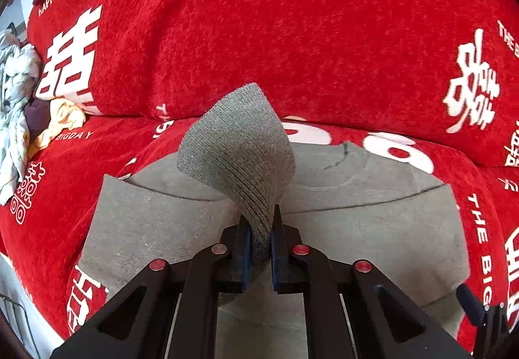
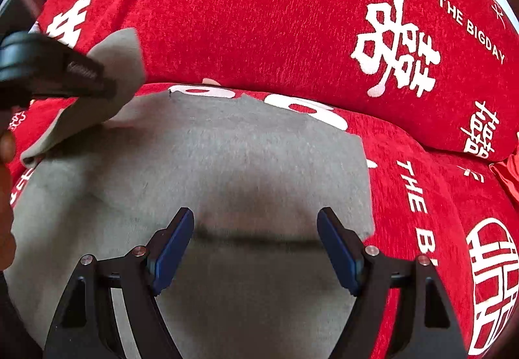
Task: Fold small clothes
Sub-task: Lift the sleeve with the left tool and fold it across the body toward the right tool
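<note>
The left claw is gripping the grey sweater's ribbed cuff; the right claw is hanging released above it.

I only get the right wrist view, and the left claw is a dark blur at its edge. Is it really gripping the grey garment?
Observer: Yes. The left wrist view shows the left claw shut on a ribbed grey knit cuff, held up above the flat grey sweater.
Operator: Is anything else waiting to be folded?
Observer: A crumpled pile of pale clothes lies at the far left of that view, on the red sofa cover with white lettering.
</note>
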Action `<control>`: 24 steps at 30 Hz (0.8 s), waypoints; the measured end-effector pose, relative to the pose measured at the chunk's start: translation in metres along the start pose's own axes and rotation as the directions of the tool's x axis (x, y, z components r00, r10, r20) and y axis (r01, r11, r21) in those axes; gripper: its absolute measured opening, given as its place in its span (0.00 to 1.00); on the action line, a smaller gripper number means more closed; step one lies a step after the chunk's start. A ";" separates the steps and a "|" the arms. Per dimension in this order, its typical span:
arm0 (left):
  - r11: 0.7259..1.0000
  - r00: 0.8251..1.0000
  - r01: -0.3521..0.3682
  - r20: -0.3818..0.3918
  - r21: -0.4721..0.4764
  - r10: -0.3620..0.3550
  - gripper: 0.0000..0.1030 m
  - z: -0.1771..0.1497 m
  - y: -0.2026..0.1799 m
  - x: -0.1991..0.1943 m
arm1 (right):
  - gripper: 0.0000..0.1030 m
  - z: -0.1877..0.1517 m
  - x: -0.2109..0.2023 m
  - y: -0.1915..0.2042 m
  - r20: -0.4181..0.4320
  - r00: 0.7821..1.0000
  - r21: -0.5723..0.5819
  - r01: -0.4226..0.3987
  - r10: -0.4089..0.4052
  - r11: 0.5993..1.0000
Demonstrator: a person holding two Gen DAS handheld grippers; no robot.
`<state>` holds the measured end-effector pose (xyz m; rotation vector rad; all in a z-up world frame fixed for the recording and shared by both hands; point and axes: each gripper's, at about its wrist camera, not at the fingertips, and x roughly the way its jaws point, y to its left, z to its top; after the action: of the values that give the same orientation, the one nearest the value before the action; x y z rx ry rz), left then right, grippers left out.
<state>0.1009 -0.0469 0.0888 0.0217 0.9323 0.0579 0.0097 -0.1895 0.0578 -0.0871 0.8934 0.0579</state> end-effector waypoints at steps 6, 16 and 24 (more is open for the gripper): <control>0.998 1.000 0.014 0.024 0.058 -0.015 0.10 -0.003 -0.027 -0.017 | 0.79 -0.005 -0.007 -0.022 0.003 1.000 0.048 0.019 -0.019 0.999; 0.989 0.999 0.038 0.018 0.140 -0.041 0.10 -0.010 -0.077 -0.027 | 0.79 -0.007 -0.016 -0.064 0.007 0.999 0.125 0.048 -0.049 0.991; 0.985 0.996 0.076 -0.052 0.156 -0.068 0.10 -0.013 -0.110 -0.006 | 0.79 -0.009 -0.024 -0.090 0.023 0.998 0.171 0.058 -0.063 0.983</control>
<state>0.0913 -0.1575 0.0816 0.1340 0.9821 -0.0832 -0.0046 -0.2805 0.0757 0.0463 0.8636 -0.0742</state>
